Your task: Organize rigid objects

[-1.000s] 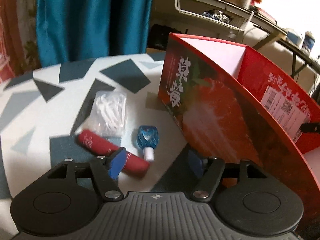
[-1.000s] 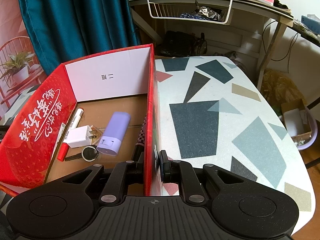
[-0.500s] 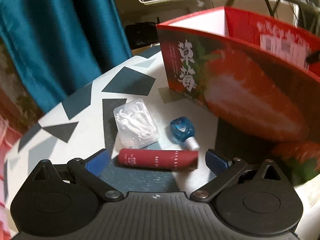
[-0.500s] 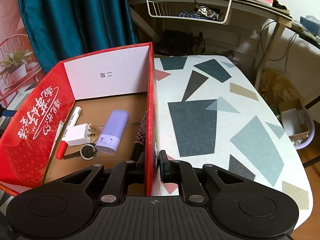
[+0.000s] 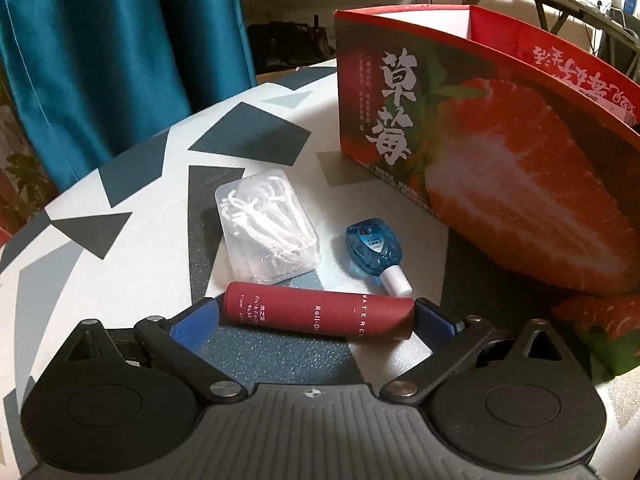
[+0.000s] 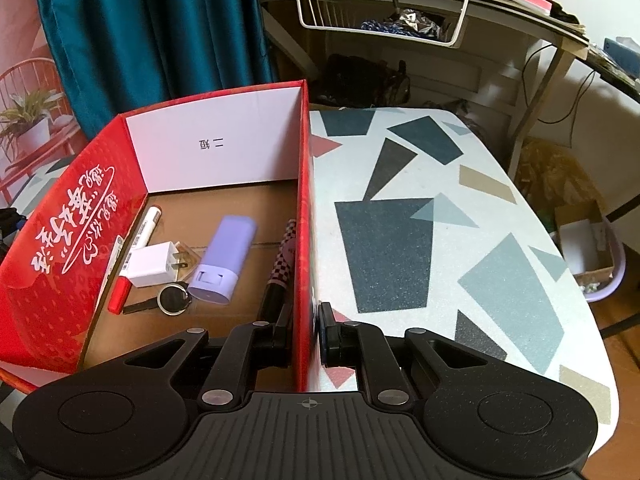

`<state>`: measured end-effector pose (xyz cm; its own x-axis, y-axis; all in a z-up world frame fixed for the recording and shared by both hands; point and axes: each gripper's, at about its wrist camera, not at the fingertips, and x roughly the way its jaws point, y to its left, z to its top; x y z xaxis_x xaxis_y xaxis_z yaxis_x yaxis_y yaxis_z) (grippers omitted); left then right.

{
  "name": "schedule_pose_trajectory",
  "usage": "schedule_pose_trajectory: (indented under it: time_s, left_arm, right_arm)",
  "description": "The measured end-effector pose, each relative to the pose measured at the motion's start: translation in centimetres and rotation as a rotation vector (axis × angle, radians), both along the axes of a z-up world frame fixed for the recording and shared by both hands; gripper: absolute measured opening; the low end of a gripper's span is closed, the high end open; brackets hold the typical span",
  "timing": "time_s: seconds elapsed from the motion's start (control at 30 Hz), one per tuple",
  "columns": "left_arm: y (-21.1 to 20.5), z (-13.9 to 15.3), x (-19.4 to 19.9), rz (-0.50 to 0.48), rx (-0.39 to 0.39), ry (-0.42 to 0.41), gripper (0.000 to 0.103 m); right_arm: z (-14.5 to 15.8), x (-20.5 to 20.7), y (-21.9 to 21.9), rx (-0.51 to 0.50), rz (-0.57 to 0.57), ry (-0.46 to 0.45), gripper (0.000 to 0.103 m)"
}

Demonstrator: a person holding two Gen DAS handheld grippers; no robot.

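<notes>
A dark red roll-on tube (image 5: 320, 314) lies crosswise on the patterned table (image 5: 132, 264), and my left gripper (image 5: 316, 320) stands open around it, one blue pad near each end. Just beyond it are a clear case of floss picks (image 5: 268, 224) and a small blue bottle (image 5: 370, 246). The red strawberry box (image 5: 500, 168) stands to the right. My right gripper (image 6: 306, 332) is shut on the box's right wall (image 6: 305, 220). Inside lie a marker (image 6: 136, 248), a white charger (image 6: 154, 264), a purple case (image 6: 224, 258), a key ring (image 6: 172, 300) and a chequered pen (image 6: 280, 264).
A teal curtain (image 5: 100, 60) hangs behind the table's far edge. A desk with a white wire basket (image 6: 380, 16) stands beyond the table. To the right, the table's rounded edge (image 6: 576, 280) drops to a floor tub of cartons (image 6: 588, 248).
My left gripper opened wider, rolled and shifted, so the red tube now lies across between its pads rather than off to the left. The right gripper and the box have not moved.
</notes>
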<state>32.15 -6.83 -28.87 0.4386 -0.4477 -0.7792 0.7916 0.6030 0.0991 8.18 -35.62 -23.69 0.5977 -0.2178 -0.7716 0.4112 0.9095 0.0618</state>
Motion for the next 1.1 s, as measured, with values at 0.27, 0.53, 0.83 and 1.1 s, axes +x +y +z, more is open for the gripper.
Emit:
schedule_pose_trajectory:
  time_s: [0.27, 0.53, 0.83, 1.1]
  left_arm:
    - [-0.1, -0.1, -0.1, -0.001, -0.011, -0.021, 0.103]
    - [0.0, -0.2, -1.0, 0.001, -0.003, -0.055, 0.101]
    - [0.3, 2.7, -2.6, -0.035, -0.067, -0.098, 0.101]
    - [-1.1, 7.7, -4.0, -0.074, -0.205, -0.172, 0.101]
  right_arm:
    - [-0.2, 0.1, 0.1, -0.006, 0.002, 0.006, 0.011]
    - [-0.2, 0.1, 0.0, -0.007, 0.003, 0.006, 0.011]
    - [-0.1, 0.2, 0.0, -0.007, 0.003, 0.005, 0.011]
    - [-0.1, 0.2, 0.0, -0.004, 0.001, 0.003, 0.011]
